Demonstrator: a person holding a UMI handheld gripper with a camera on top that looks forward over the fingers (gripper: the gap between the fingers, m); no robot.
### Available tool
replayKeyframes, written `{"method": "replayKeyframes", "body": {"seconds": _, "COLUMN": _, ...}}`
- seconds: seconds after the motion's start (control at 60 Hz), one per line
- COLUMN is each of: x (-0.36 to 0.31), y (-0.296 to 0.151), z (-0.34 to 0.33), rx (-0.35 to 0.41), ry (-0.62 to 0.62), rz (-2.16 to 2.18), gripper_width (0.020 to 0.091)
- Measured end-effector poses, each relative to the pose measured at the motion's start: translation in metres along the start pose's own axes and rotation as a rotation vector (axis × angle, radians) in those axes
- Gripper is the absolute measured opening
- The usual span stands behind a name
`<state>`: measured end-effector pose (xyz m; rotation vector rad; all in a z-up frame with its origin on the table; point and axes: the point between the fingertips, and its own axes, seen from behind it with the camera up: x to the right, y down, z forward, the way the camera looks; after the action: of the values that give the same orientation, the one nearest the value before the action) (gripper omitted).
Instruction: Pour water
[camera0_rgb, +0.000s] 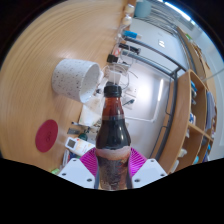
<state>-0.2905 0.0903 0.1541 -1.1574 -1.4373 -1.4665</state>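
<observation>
Gripping the dark bottle (113, 140) upright, the hand-held gripper (113, 166) hasn't tilted it toward the upper-left white cup (75, 77); pouring remains.

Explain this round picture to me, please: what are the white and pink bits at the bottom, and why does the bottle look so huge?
The picture comes from a wide-angle camera riding on a hand-held gripper, a two-finger tool that a person carries; there is no robot arm. The lens bends everything into a circle and makes near things look large. The white pieces at the bottom are the gripper's two fingers, and the pink parts are the pads on their inner faces. They are closed on a bottle of dark liquid, held upright, which fills the foreground because it is so close to the lens. Beyond it, on the wooden table, stands a white speckled cup, and a dark pink round thing lies flat nearer the fingers. Past the table are shelves and clutter.
</observation>
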Motion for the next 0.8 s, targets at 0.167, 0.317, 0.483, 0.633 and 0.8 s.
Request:
{"method": "replayKeyframes", "body": {"seconds": 0.167, "x": -0.005, "y": 0.016, "z": -0.016, "rx": -0.010, "ry": -0.063, "rz": 0.526, "gripper_width": 0.0371}}
{"method": "replayKeyframes", "body": {"seconds": 0.317, "x": -0.012, "y": 0.012, "z": -0.019, "rx": 0.022, "ry": -0.136, "rz": 1.088, "gripper_width": 0.0381}}
{"method": "replayKeyframes", "body": {"seconds": 0.483, "x": -0.027, "y": -0.005, "z": -0.013, "rx": 0.072, "ry": -0.244, "rz": 1.648, "gripper_width": 0.0391}}
{"method": "replayKeyframes", "body": {"seconds": 0.633, "x": -0.032, "y": -0.003, "z": -0.001, "rx": 0.103, "ry": -0.263, "rz": 1.856, "gripper_width": 0.0390}}
{"method": "replayKeyframes", "body": {"seconds": 0.8, "x": -0.051, "y": -0.010, "z": 0.003, "rx": 0.092, "ry": -0.276, "rz": 1.870, "gripper_width": 0.0408}}
